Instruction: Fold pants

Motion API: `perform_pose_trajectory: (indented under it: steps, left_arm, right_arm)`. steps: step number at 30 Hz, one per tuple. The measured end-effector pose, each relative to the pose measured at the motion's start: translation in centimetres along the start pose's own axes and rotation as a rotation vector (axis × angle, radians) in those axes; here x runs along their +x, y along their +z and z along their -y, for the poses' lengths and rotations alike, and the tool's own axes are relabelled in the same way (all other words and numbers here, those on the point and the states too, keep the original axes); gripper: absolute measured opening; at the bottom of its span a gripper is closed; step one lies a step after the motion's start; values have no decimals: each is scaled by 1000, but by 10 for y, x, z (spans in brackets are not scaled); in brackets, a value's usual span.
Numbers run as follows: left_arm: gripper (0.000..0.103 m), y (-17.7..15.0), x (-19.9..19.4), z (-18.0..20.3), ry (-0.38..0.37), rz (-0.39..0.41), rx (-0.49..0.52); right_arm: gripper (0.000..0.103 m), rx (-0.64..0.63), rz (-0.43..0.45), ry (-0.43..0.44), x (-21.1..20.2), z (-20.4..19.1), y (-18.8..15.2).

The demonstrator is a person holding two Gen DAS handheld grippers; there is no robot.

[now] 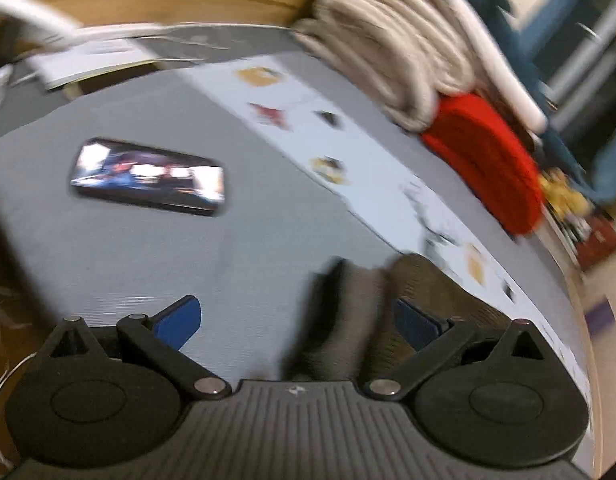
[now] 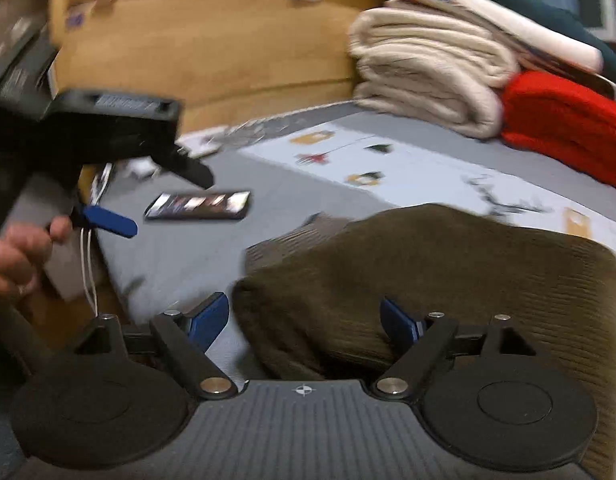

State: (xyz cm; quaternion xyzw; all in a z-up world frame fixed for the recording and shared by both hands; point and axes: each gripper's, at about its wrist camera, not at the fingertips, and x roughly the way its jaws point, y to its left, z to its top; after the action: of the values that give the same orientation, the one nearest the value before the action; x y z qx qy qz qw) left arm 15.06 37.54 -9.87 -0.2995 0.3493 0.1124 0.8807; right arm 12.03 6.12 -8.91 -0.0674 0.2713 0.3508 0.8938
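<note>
We see the pants (image 2: 448,280) as a dark olive-brown bundle of ribbed, corduroy-like cloth, folded into a thick, roughly rectangular stack with rounded edges. They lie flat on the grey bed cover, partly over its pale printed strip. At the stack's left a lighter, greyish layer of the cloth sticks out from under the top fold. From the left wrist view the pants (image 1: 424,292) show only as a blurred brown corner.

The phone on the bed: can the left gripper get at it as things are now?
Probably yes. The phone lies flat and alone on the grey cover, ahead of the left gripper, which is open and holds nothing. The pants lie off to its right, not between them.
</note>
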Motion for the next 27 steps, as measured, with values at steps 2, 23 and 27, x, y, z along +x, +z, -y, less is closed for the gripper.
perform_pose_trajectory:
  steps: [2,23,27]
  left_arm:
    - [103,-6,9,22,-4,-34,75]
    - [56,-42,53,82,88,-287,238]
    - [84,-37,61,83,66,-319,189]
  right_arm:
    - [84,8,9,-72,-23,23,-2]
    - [81,633,-64,54,-63,94,-60]
    - [80,692,-81,72,-63,98,-64]
